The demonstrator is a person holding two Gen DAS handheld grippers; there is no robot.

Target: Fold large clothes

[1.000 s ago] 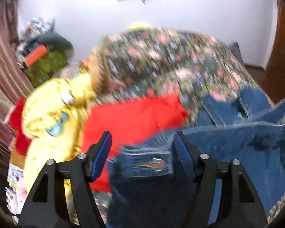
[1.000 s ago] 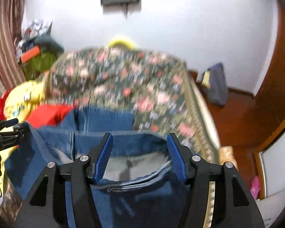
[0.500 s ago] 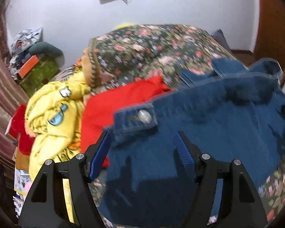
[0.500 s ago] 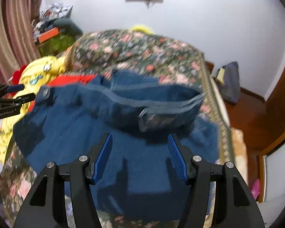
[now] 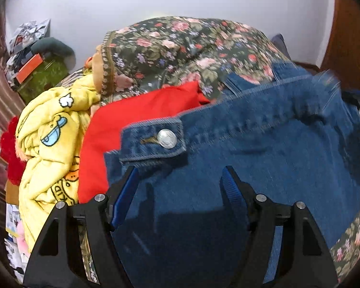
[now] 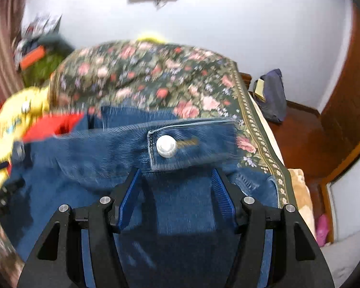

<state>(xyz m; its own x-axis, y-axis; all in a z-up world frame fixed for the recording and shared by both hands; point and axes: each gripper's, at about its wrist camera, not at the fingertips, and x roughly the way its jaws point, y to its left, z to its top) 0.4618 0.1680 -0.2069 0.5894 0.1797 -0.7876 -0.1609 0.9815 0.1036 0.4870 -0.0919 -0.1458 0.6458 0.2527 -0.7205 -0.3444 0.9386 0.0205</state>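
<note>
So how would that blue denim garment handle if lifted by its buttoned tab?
The denim garment would probably sag rather than hold shape: it lies in soft folds over the floral bedspread. It is likely heavyish, being thick, stitched cloth. The buttoned tab looks sturdy enough to pinch.

bed [image 5: 180,40]: floral cover | on it: denim garment [image 5: 264,168], red cloth [image 5: 132,120]

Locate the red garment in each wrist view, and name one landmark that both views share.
Left wrist view: red garment, left of centre, between the yellow blanket and the denim jacket.
Right wrist view: red garment, far left edge, blurred.
Shared landmark: the floral bedspread.
</note>
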